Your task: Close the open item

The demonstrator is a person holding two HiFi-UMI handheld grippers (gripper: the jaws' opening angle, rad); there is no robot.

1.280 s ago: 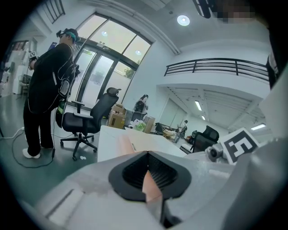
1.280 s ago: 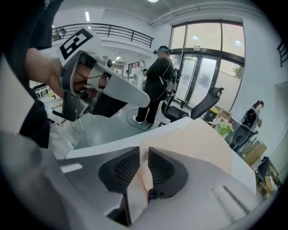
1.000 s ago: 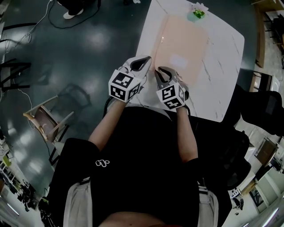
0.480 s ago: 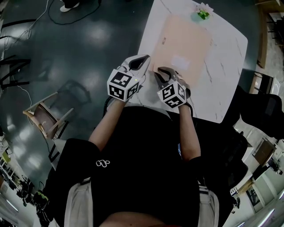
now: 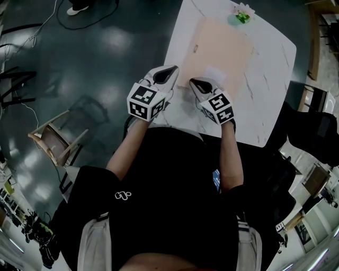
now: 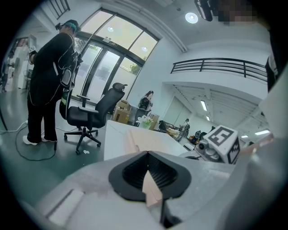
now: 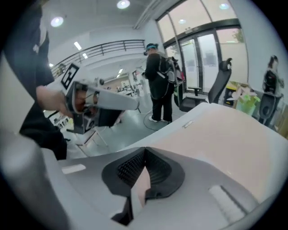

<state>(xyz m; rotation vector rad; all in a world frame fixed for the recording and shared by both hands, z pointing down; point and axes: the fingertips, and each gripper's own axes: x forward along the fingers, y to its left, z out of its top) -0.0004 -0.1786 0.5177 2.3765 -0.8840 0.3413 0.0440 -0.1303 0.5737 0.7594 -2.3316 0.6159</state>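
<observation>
Pink item [image 5: 222, 47] lies flat on the tabletop [image 5: 265, 106], along its left side. Its far end is close to the far edge and its near end sits short of the near edge. Small plant [image 5: 239, 13] stands at the far edge, just beyond the item's far right corner.

Left gripper [image 5: 170, 71] is at the tabletop's near left corner, tips by the left edge, just beside the item's near left corner and apart from it. In the left gripper view its claw [image 6: 147, 155] is together, and the item [image 6: 148, 139] lies ahead of it, not in it.

Right gripper [image 5: 195, 82] has its tips over the item's near left corner. Its claw [image 7: 145, 150] has just been closing and now sits together. The item [image 7: 225, 134] spreads out beyond and to the right. A thin pale sliver shows at the seam, and I can't tell whether that is the item's edge or gripper.

The two grippers sit side by side, near each other, not touching.
</observation>
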